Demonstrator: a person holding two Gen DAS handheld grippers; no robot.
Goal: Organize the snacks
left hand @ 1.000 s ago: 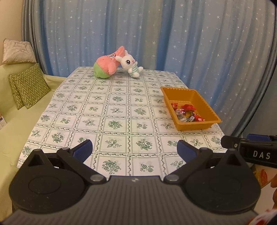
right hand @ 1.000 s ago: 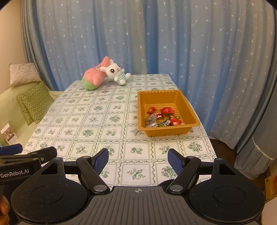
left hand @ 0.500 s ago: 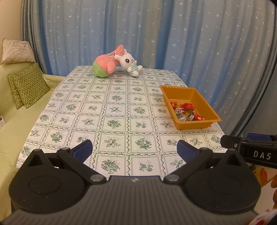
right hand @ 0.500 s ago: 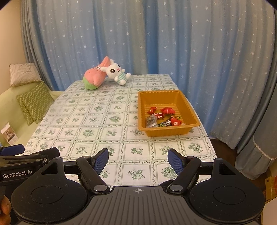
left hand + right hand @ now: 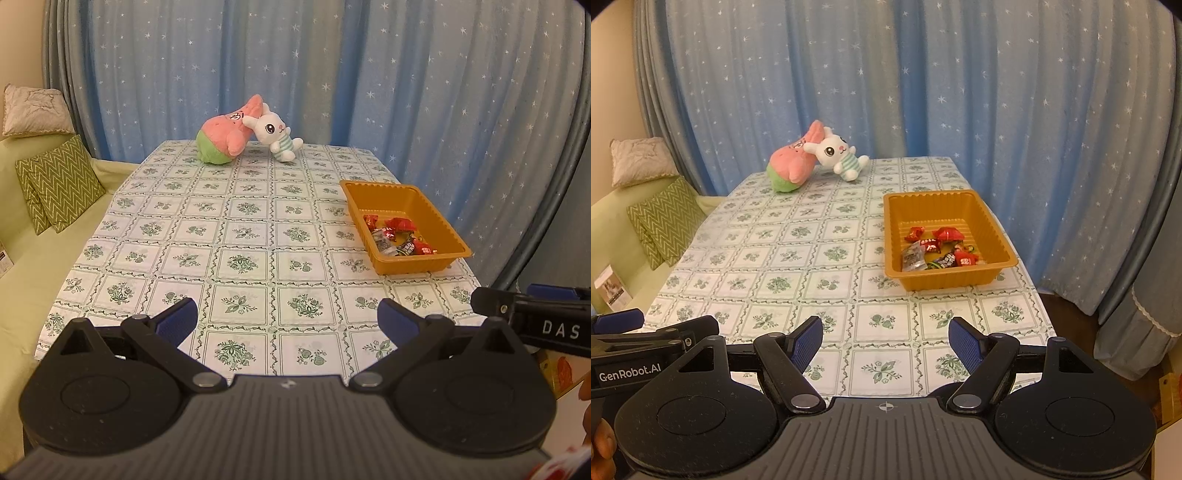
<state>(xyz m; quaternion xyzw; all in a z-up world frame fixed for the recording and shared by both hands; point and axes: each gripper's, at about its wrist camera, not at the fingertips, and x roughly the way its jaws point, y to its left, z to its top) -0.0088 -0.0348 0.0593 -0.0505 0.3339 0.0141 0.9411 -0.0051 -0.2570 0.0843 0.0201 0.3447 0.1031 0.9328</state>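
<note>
step: looks finished, snacks (image 5: 936, 249) all in orange tray (image 5: 997, 236) by table's right edge | left gripper (image 5: 287, 318), right gripper (image 5: 885, 344): jaws apart, empty, over near edge | next: likely nothing left to gather

The left gripper (image 5: 286, 319) hangs angled downward with its blue-padded fingers (image 5: 176, 320) spread wide, nothing between them. The right gripper (image 5: 885, 345) sits just beside it (likewise tilted down), jaws parted and empty. A fingertip (image 5: 602, 445) of the hand shows at the frame's corner.
</note>
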